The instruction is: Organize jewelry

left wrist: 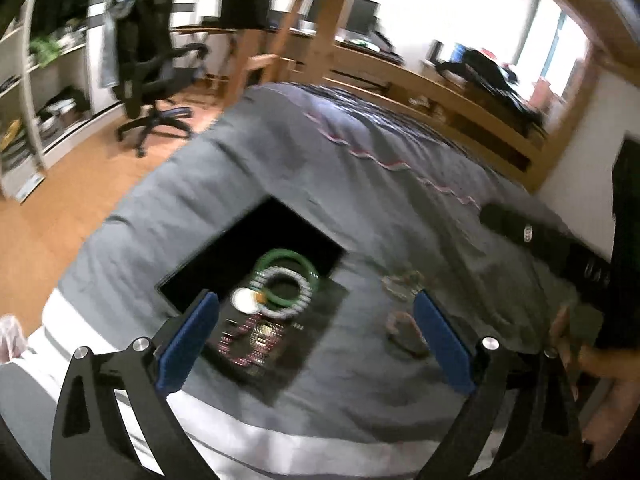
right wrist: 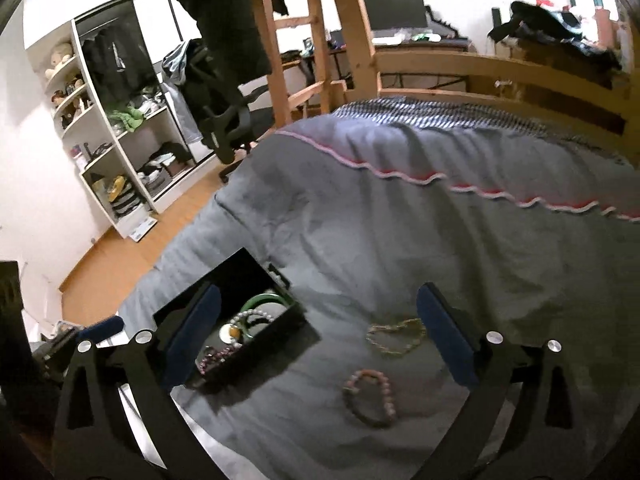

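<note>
A black open jewelry box [left wrist: 316,300] [right wrist: 296,320] lies on the grey bed cover. It holds a green bangle [left wrist: 294,268] [right wrist: 260,300], a white bead bracelet [left wrist: 298,284] [right wrist: 248,314], a white round piece [left wrist: 245,300] and a dark red bead string [left wrist: 248,336] [right wrist: 216,356]. Two bracelets lie loose on the cover to the box's right: a yellowish one [right wrist: 396,336] [left wrist: 400,284] and a pink bead one [right wrist: 370,398] [left wrist: 404,332]. My left gripper [left wrist: 316,344] is open and empty above the box. My right gripper [right wrist: 320,348] is open and empty above the cover, near both loose bracelets.
The grey bed cover [right wrist: 400,220] has a red-white wavy trim. A wooden bed frame and ladder [right wrist: 352,40] stand behind. An office chair [left wrist: 148,60] and white shelves [right wrist: 116,140] stand on the wooden floor to the left. The right gripper's body [left wrist: 560,248] shows at right in the left wrist view.
</note>
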Demonstrator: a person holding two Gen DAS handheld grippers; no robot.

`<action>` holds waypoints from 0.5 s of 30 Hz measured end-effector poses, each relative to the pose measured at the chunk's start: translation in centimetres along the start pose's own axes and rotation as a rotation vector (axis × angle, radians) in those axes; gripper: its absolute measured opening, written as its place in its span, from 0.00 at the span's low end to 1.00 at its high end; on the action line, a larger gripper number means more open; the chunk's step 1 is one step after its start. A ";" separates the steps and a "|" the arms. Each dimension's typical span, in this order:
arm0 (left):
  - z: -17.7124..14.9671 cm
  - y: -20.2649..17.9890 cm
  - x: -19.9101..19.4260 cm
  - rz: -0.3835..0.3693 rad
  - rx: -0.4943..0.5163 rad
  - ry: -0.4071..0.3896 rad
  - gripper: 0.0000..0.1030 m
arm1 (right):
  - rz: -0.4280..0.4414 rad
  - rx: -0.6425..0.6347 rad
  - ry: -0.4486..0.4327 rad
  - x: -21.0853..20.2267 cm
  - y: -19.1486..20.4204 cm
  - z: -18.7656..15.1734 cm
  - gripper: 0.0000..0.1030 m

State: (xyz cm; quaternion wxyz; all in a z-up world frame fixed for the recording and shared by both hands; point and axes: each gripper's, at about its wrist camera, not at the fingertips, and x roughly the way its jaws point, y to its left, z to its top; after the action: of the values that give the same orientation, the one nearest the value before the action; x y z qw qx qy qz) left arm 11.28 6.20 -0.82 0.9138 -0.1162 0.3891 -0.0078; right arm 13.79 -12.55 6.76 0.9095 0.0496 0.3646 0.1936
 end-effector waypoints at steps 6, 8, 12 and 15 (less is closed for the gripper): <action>-2.0 -3.7 0.7 -0.059 0.065 0.002 0.93 | -0.010 -0.004 -0.030 -3.0 -2.1 -0.5 0.95; -2.5 -4.5 1.2 -0.104 0.070 0.024 0.93 | -0.012 -0.001 -0.034 -3.3 -2.7 -0.7 0.95; -3.5 -6.0 2.6 -0.104 0.099 0.056 0.93 | -0.004 0.023 -0.049 -3.3 -4.4 -1.4 0.95; -4.0 -6.6 3.9 -0.107 0.111 0.077 0.91 | 0.000 0.049 -0.045 -2.5 -5.6 -1.8 0.94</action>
State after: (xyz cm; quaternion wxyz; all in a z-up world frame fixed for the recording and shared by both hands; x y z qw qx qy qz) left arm 11.64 -1.43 -4.90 0.9016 -0.0855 0.4160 -0.0826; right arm 12.69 -18.78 5.71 0.9159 0.0762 0.3488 0.1836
